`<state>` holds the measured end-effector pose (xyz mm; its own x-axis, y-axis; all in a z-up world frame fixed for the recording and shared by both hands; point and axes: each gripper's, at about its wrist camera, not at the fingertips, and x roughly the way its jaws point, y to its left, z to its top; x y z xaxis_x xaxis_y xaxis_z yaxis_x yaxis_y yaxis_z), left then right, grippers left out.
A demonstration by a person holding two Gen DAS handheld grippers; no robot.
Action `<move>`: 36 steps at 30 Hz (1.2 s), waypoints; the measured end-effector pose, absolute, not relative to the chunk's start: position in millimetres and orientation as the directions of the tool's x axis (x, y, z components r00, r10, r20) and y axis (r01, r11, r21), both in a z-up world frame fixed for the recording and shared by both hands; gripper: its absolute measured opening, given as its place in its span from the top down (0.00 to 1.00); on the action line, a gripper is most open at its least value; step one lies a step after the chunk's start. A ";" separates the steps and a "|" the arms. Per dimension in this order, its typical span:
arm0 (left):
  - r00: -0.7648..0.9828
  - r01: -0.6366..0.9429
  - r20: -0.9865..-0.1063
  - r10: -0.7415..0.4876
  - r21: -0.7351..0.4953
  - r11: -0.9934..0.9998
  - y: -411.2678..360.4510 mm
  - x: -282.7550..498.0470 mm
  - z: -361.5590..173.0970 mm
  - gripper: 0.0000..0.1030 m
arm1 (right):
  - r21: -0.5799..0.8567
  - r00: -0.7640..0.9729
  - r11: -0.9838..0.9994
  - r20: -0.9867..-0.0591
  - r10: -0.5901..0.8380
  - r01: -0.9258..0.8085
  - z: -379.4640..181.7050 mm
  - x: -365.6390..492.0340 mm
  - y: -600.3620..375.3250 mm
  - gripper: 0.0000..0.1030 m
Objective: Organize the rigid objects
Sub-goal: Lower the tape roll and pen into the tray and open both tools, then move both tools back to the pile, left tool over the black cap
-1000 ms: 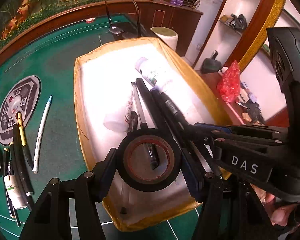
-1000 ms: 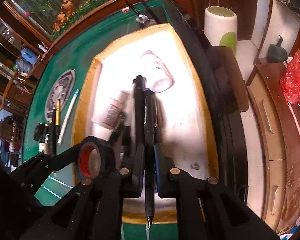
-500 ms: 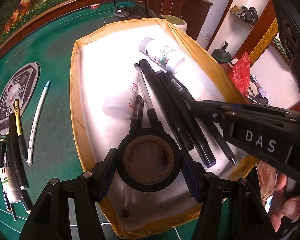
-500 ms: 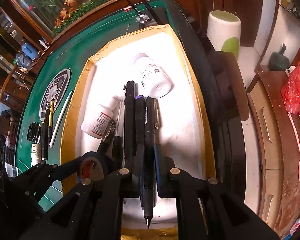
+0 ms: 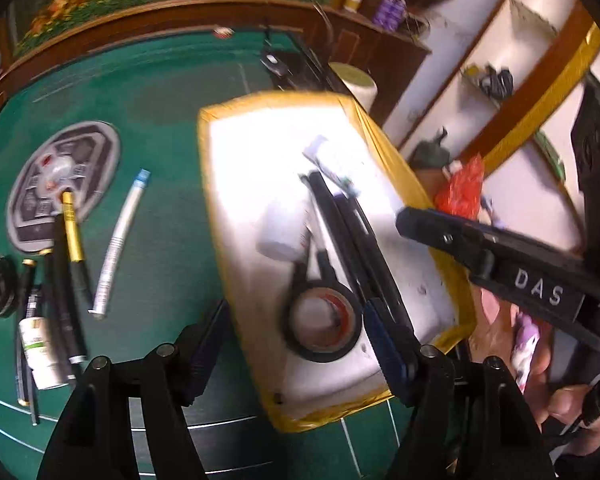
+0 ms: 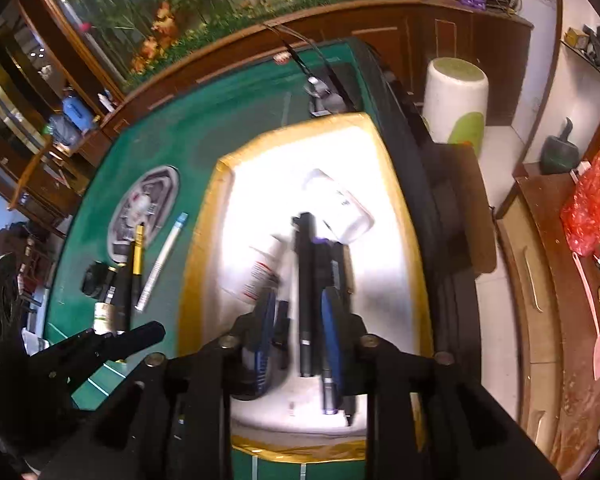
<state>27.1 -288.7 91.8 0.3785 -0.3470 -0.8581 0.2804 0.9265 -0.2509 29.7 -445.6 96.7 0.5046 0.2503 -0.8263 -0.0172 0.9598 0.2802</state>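
The black tape roll (image 5: 321, 325) has a reddish inner core and lies flat in the white tray (image 5: 256, 152) with yellow rim, beside several dark pens (image 6: 306, 292). The tray sits on a green felt table (image 5: 160, 120). The left gripper (image 5: 296, 344), jaws apart and just opening, frames the roll without touching. The right gripper (image 6: 300, 320), jaws just opening, stands over the pens at 12 o'clock, pressing none.
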 end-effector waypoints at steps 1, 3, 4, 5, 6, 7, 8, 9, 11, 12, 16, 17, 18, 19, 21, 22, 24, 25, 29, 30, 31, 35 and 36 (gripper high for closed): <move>0.389 0.271 -0.854 -0.346 -0.253 0.929 -282.6 26.3 95.5 0.29 | 0.286 0.506 0.958 -0.822 0.261 -0.029 100.0 29.5 -441.8 0.75; 0.408 0.249 -0.844 -0.348 -0.264 0.932 -266.9 26.4 103.2 0.28 | 0.300 0.498 0.952 -0.818 0.286 -0.054 103.7 29.1 -432.3 0.72; 0.419 0.235 -0.840 -0.344 -0.265 0.935 -259.3 26.3 106.1 0.28 | 0.307 0.492 0.949 -0.817 0.300 -0.068 104.9 28.3 -426.1 0.70; 0.428 0.222 -0.837 -0.342 -0.269 0.937 -251.4 25.9 108.4 0.28 | 0.313 0.484 0.946 -0.818 0.311 -0.080 105.4 28.2 -421.5 0.69; 0.435 0.211 -0.835 -0.338 -0.270 0.939 -244.3 25.0 110.0 0.28 | 0.319 0.473 0.943 -0.820 0.324 -0.093 105.3 28.4 -416.6 0.67; 0.444 0.199 -0.833 -0.330 -0.268 0.943 -236.6 23.8 111.9 0.28 | 0.324 0.461 0.940 -0.821 0.335 -0.105 105.1 28.3 -411.1 0.67; 0.455 0.183 -0.830 -0.322 -0.267 0.946 -227.3 22.4 113.4 0.28 | 0.330 0.454 0.937 -0.822 0.346 -0.117 105.1 27.7 -405.9 0.67; 0.461 0.165 -0.828 -0.318 -0.272 0.948 -217.6 21.4 114.0 0.28 | 0.334 0.445 0.933 -0.821 0.358 -0.133 105.4 27.3 -399.6 0.67; 0.468 0.130 -0.828 -0.309 -0.282 0.951 -199.0 20.4 114.8 0.28 | 0.337 0.437 0.929 -0.820 0.370 -0.155 106.4 26.1 -391.4 0.67; 0.474 0.109 -0.828 -0.299 -0.282 0.953 -187.8 19.2 114.6 0.28 | 0.338 0.435 0.927 -0.819 0.375 -0.162 106.7 25.1 -387.1 0.67; 0.495 0.004 -0.836 -0.235 -0.269 0.963 -138.0 19.8 110.6 0.28 | 0.346 0.424 0.920 -0.817 0.392 -0.185 107.4 24.1 -372.5 0.67; 0.497 -0.031 -0.842 -0.212 -0.261 0.965 -120.9 20.8 108.0 0.28 | 0.349 0.421 0.918 -0.816 0.397 -0.188 107.1 23.7 -369.5 0.67; 0.497 -0.060 -0.846 -0.191 -0.253 0.966 -108.0 22.5 105.7 0.26 | 0.351 0.418 0.917 -0.816 0.399 -0.191 106.5 23.6 -367.0 0.66; 0.496 -0.091 -0.852 -0.168 -0.243 0.966 -94.3 24.1 103.0 0.24 | 0.352 0.415 0.916 -0.817 0.400 -0.192 106.0 23.1 -363.5 0.66; 0.484 -0.150 -0.866 -0.128 -0.227 0.962 -66.4 28.5 97.2 0.14 | 0.356 0.412 0.915 -0.817 0.404 -0.191 105.3 21.8 -360.0 0.65; 0.479 -0.175 -0.870 -0.116 -0.224 0.959 -54.9 32.1 93.8 0.13 | 0.357 0.411 0.914 -0.817 0.405 -0.190 104.8 21.3 -358.2 0.62; 0.462 -0.219 -0.883 -0.089 -0.210 0.953 -36.5 40.6 83.7 0.12 | 0.356 0.412 0.916 -0.819 0.400 -0.184 103.3 20.7 -355.7 0.61; 0.445 -0.230 -0.892 -0.078 -0.198 0.953 -31.3 46.2 78.0 0.12 | 0.356 0.411 0.917 -0.819 0.399 -0.181 102.7 20.5 -354.3 0.61; 0.386 -0.258 -0.921 -0.046 -0.156 0.954 -19.7 71.1 53.9 0.12 | 0.352 0.408 0.919 -0.824 0.393 -0.176 101.0 19.7 -348.1 0.61; 0.372 -0.255 -0.927 -0.046 -0.150 0.955 -19.4 76.3 49.3 0.12 | 0.349 0.405 0.920 -0.826 0.392 -0.178 100.3 19.2 -345.2 0.61; 0.363 -0.258 -0.931 -0.039 -0.141 0.956 -19.4 80.9 45.5 0.12 | 0.348 0.403 0.920 -0.827 0.391 -0.179 100.1 19.4 -343.6 0.61; 0.325 -0.242 -0.946 -0.012 -0.095 0.966 -22.1 101.5 28.8 0.12 | 0.340 0.390 0.924 -0.838 0.381 -0.172 95.5 21.2 -336.3 0.61; 0.319 -0.240 -0.948 -0.007 -0.089 0.967 -21.6 105.3 24.5 0.12 | 0.340 0.387 0.925 -0.840 0.379 -0.169 94.6 22.2 -335.0 0.61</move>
